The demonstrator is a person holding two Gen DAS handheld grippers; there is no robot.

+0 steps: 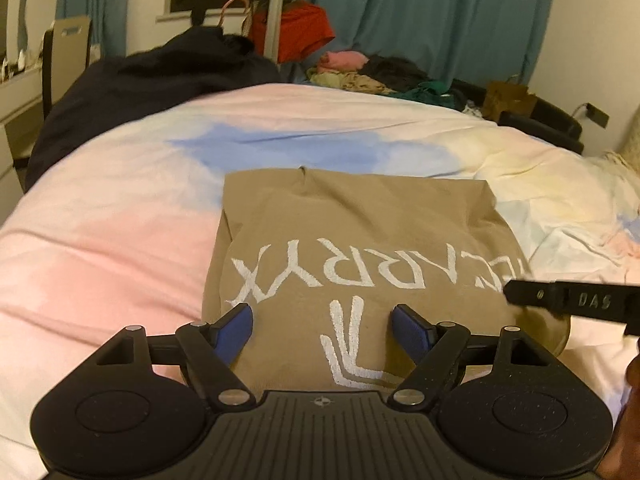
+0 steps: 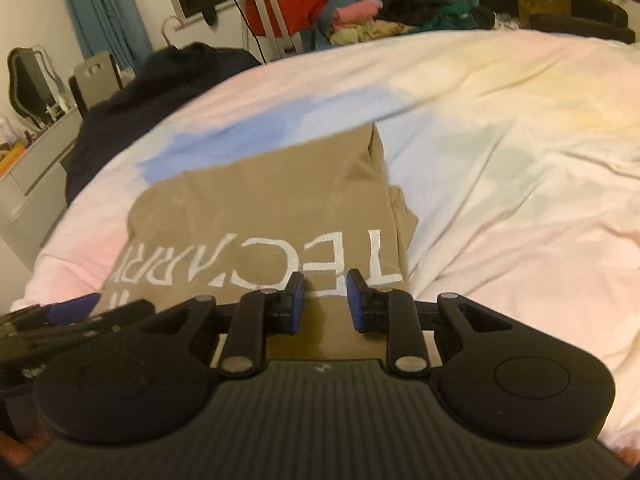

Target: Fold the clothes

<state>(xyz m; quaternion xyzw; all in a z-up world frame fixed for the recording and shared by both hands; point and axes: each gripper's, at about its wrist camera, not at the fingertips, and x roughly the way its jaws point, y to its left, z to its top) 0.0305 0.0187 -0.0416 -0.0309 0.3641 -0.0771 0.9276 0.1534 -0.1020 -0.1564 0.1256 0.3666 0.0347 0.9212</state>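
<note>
My left gripper hovers wide open over the folded tan T-shirt; my right gripper, narrowly open, holds nothing.

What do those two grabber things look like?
Both the left gripper and right gripper are black plastic with ribbed bodies, round side discs, silver rivets and blue-padded fingers. The right one's side shows the raised letters "DAS".

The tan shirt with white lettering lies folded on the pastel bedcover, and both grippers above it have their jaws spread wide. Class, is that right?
Not quite. Only the left gripper is spread wide. In the right wrist view, the right gripper is nearly closed, above the tan shirt on the bedcover.
</note>
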